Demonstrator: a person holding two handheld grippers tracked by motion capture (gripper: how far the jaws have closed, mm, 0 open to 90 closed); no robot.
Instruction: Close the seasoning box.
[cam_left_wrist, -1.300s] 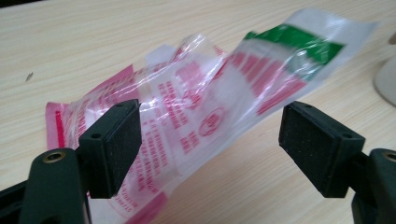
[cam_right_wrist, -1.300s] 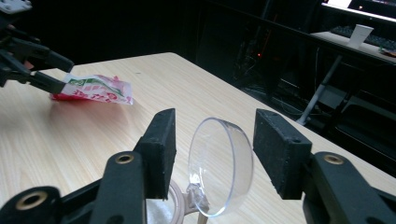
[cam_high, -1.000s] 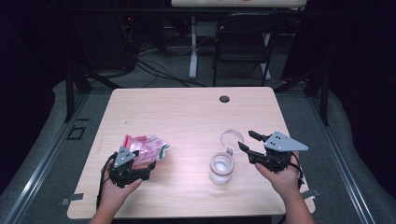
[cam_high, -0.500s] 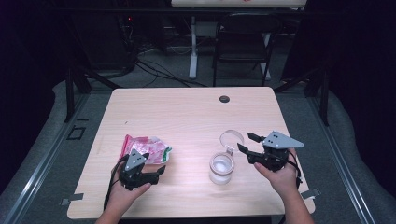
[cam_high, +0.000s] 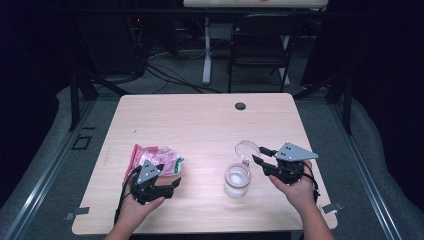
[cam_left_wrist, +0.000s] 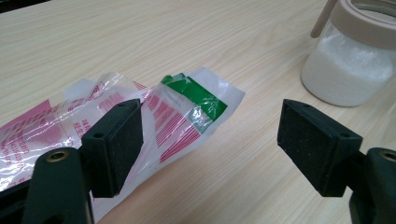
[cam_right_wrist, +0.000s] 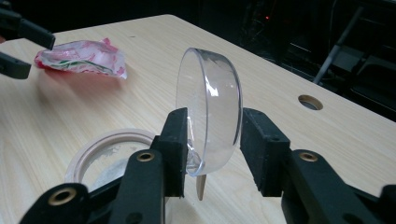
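High view first: the right tool (cam_high: 257, 154) has just been closing its jaws around the clear round plastic lid (cam_high: 247, 149) of the glass jar with white powder (cam_high: 237, 180), where a second ago they stood wide beside it. In the right gripper view the lid (cam_right_wrist: 210, 109) stands on edge, hinged up from the jar's pale beige collar (cam_right_wrist: 100, 144). The left pad touches its rim low down, and a narrow gap shows at the right pad, so I judge this a grip about to take hold, not yet a firm one. The likely meaning is that the lid is being steadied or swung, to keep the jar mouth open for filling or to shut it.

The left tool (cam_high: 167, 186) has drawn back toward the near edge of the light wooden worktop (cam_high: 200, 120). It now sits just clear of the crumpled clear plastic bag with red print and a green strip (cam_high: 152, 156), jaws released. In the left gripper view the bag (cam_left_wrist: 154, 112) lies partly behind the left pad, untouched.

Count:
- one jar, right of centre
- one lid
- one bag, at the left
- two tools
- one dark round cable hole (cam_high: 240, 106) at the far edge
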